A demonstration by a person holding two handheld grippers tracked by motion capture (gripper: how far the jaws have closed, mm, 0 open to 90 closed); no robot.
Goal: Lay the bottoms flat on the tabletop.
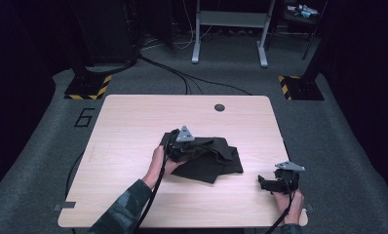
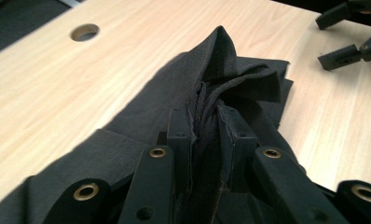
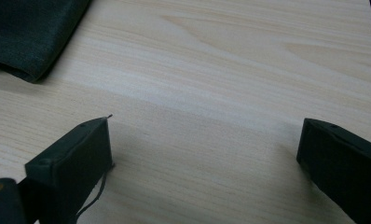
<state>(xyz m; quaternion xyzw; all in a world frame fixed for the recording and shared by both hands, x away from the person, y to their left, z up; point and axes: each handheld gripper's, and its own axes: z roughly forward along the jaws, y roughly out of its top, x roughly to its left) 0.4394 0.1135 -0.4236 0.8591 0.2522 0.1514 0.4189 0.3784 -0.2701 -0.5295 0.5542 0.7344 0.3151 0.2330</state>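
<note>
Left gripper: nearest the lens in the left gripper view; its two black jaws are pressed together on a bunched fold of the dark cloth, which rises in a peak between and above them.
Dark cloth, place: on the wooden table, around the middle and a little toward the person's side; in the high view the cloth lies crumpled, with one part lifted at the left gripper.
Cloth edge: a hemmed corner shows at the upper left of the right gripper view, flat on the table and well apart from that gripper's jaws.
Left hand: holds the left gripper at the cloth's left side, sleeve coming in from the bottom edge.
Right gripper: jaws spread wide, bare table between them, nothing held; in the high view it sits near the table's right front corner, to the right of the cloth.
Right hand: wrapped around the right gripper.
Table hole: round, near the far edge.
Floor: grey carpet around the table.
</note>
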